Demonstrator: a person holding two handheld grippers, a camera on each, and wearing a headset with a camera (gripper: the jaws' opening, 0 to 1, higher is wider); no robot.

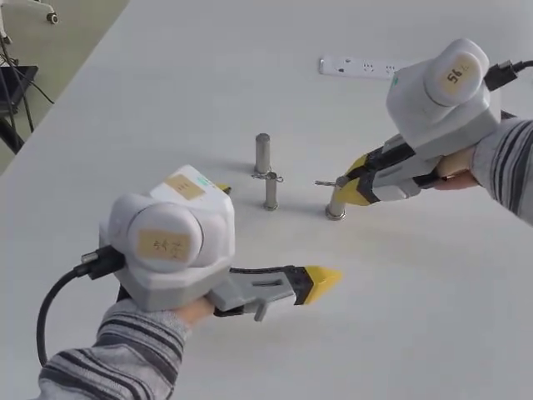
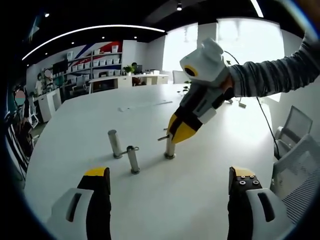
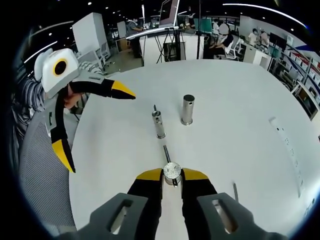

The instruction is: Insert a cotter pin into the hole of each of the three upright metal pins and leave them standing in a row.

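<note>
The right gripper (image 1: 348, 190) has its jaws pinched on a cotter pin (image 1: 323, 182) that pokes through the nearest metal pin (image 1: 336, 208), which stands on the counter (image 1: 416, 292). The left gripper (image 2: 170, 172) hovers nearby, its jaws wide apart and empty.

1. The far pin (image 1: 263, 153) looks to me like a plain silver cylinder, standing upright.
2. The middle pin (image 1: 271, 193) is thinner and upright, just in front of the far one. A cotter pin (image 1: 268, 176) crosses its top, with its ends out both sides.
3. The third pin (image 1: 336, 207) stands upright on a flared base, off to the right. A second cotter pin (image 1: 325, 182) pokes sideways from its top, and I've got the right gripper (image 3: 172, 175) closed on its head.
</note>
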